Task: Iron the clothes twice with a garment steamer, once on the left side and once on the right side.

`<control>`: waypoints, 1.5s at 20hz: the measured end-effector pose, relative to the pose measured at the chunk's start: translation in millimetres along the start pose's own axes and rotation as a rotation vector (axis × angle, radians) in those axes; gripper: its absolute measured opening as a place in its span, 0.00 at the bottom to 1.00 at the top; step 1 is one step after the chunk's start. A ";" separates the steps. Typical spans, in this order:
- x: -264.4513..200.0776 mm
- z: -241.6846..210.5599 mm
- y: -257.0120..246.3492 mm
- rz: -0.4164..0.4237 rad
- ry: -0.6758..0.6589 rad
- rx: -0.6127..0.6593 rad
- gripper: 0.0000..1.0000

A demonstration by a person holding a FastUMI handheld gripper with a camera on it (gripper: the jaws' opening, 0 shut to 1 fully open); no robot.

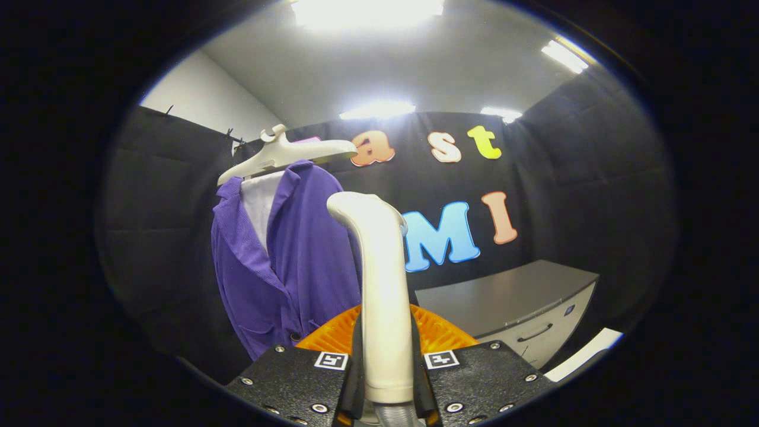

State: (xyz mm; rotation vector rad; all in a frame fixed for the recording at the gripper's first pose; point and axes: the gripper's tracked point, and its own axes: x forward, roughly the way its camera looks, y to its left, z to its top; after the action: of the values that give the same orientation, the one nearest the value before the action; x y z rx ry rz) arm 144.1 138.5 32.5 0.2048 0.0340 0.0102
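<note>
A purple jacket (pixel 296 255) over a white inner shirt hangs on a white hanger (pixel 284 155) against the booth wall, ahead and to the left of my fingers. My gripper (pixel 386 367) is shut on the cream handle of the garment steamer (pixel 379 284), which stands upright between the fingers. The steamer's curved head sits just right of the jacket's right side, a short way in front of it; I cannot tell whether it touches the cloth. The steamer's hose end shows below the handle.
A grey cabinet (pixel 516 302) with a drawer handle stands to the right, beyond the fingers. A white strip (pixel 584 353) lies at its lower right. Black cloth walls close the booth on three sides, with ceiling lights above.
</note>
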 end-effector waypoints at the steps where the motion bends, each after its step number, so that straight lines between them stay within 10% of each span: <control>1: 6.3 6.6 11.5 0.006 -0.018 -0.019 0.32; 8: 55.4 14.0 60.7 0.008 -0.036 -0.108 0.32; 30: 3.0 -199.9 32.8 0.019 0.281 -0.280 0.33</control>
State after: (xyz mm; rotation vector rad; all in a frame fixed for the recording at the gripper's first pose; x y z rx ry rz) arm 139.9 211.2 -156.6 -0.0777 0.3087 0.0619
